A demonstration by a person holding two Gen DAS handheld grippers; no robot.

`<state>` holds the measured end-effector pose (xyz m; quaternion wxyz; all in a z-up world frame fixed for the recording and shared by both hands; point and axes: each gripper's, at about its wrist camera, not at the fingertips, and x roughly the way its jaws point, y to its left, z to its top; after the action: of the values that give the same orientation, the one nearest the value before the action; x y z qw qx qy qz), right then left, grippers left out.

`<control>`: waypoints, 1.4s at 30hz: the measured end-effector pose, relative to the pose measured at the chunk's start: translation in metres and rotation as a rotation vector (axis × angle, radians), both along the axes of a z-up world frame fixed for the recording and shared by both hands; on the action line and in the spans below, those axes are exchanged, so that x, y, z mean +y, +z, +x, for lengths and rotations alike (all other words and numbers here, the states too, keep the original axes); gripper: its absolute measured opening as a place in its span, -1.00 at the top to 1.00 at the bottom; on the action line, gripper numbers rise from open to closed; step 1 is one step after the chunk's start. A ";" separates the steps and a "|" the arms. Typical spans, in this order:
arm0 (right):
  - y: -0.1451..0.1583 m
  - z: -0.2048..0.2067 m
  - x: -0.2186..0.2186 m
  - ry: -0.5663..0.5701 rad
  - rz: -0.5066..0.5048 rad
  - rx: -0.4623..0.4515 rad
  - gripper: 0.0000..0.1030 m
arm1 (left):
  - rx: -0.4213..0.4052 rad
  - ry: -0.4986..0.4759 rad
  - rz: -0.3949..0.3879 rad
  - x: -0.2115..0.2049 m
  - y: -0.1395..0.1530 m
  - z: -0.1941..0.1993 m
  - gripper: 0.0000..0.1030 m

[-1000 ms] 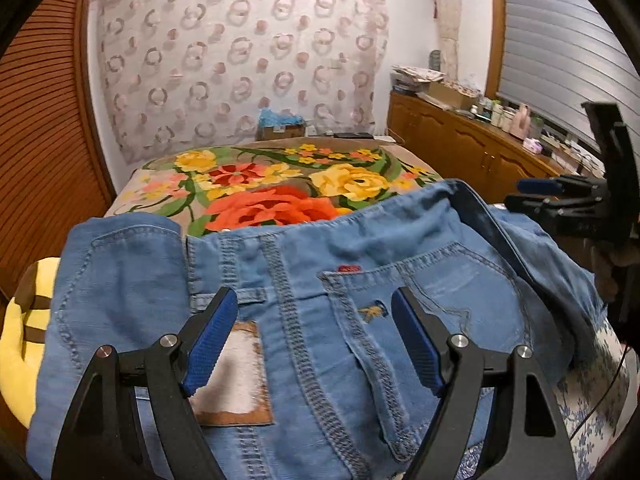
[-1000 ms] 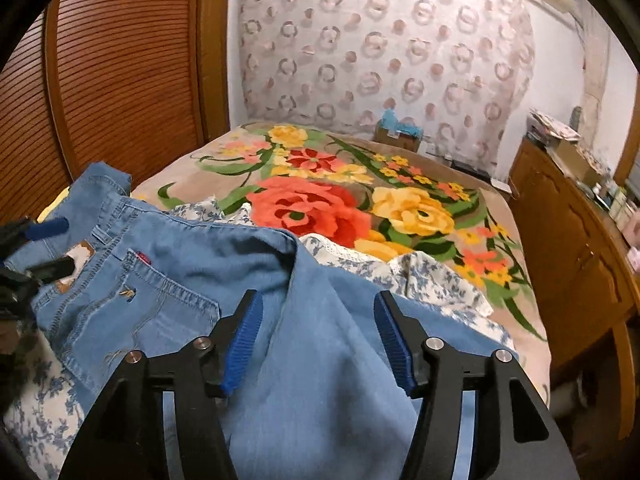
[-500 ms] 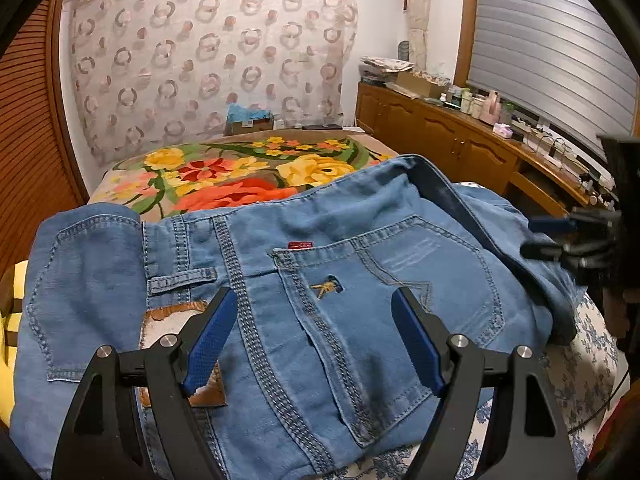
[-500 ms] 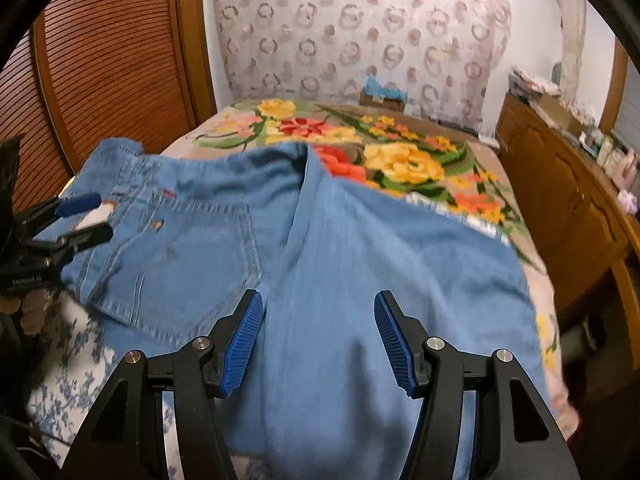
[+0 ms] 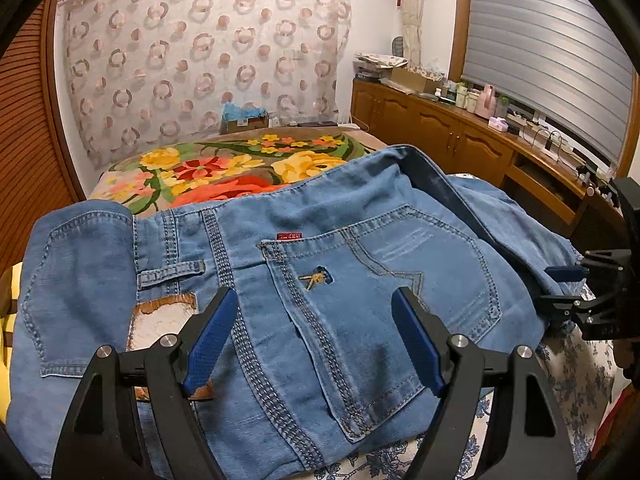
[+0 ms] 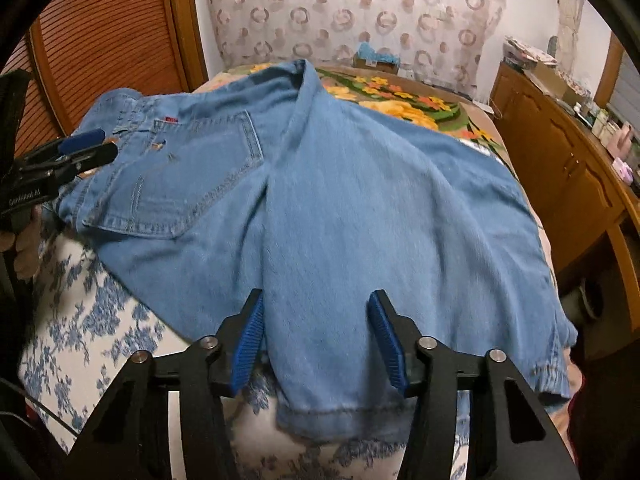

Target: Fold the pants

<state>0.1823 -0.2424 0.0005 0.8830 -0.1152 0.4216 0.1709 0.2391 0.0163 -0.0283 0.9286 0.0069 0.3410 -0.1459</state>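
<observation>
Light blue jeans (image 5: pixel 360 248) lie back side up on the bed, waistband and back pockets toward the left wrist view, legs folded over each other in the right wrist view (image 6: pixel 380 208). My left gripper (image 5: pixel 316 332) is open and empty just above the waistband, near the leather patch (image 5: pixel 160 320). My right gripper (image 6: pixel 316 332) is open and empty above the leg hems at the near edge. Each gripper shows at the edge of the other's view.
The bed has a blue-flowered white sheet (image 6: pixel 92 320) near me and a bright floral blanket (image 5: pixel 224 176) beyond. A wooden cabinet (image 5: pixel 460 140) with clutter runs along the right. A slatted wooden door (image 6: pixel 104 40) stands at the left. A yellow item (image 5: pixel 8 340) lies at the far left.
Both grippers have pulled back and risen slightly. The jeans now lie flatter, with the legs spread out over the blanket in the right wrist view.
</observation>
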 end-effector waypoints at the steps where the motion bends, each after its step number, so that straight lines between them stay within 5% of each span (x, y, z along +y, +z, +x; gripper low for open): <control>1: -0.002 -0.001 -0.004 0.004 0.007 0.007 0.24 | 0.002 -0.001 0.001 0.000 -0.001 0.000 -0.55; 4: 0.005 -0.002 -0.006 0.019 0.007 -0.001 0.59 | 0.002 -0.001 0.003 0.000 -0.001 0.001 -0.55; 9: 0.026 0.003 -0.015 0.025 -0.007 -0.070 0.85 | 0.003 0.002 0.003 -0.001 -0.001 0.001 -0.55; 25: 0.070 0.063 -0.054 -0.110 -0.170 -0.250 0.90 | 0.006 0.023 0.007 0.007 -0.008 0.004 -0.55; 35: 0.051 0.124 -0.011 -0.135 -0.259 -0.240 0.90 | 0.011 0.028 0.013 0.005 -0.009 0.006 -0.55; 42: 0.055 0.151 -0.021 -0.134 -0.271 -0.235 0.90 | 0.012 0.030 0.017 0.006 -0.010 0.007 -0.55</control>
<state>0.3337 -0.2635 0.0560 0.9119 -0.2241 0.3415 0.0387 0.2465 0.0224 -0.0388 0.9285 0.0089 0.3479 -0.1293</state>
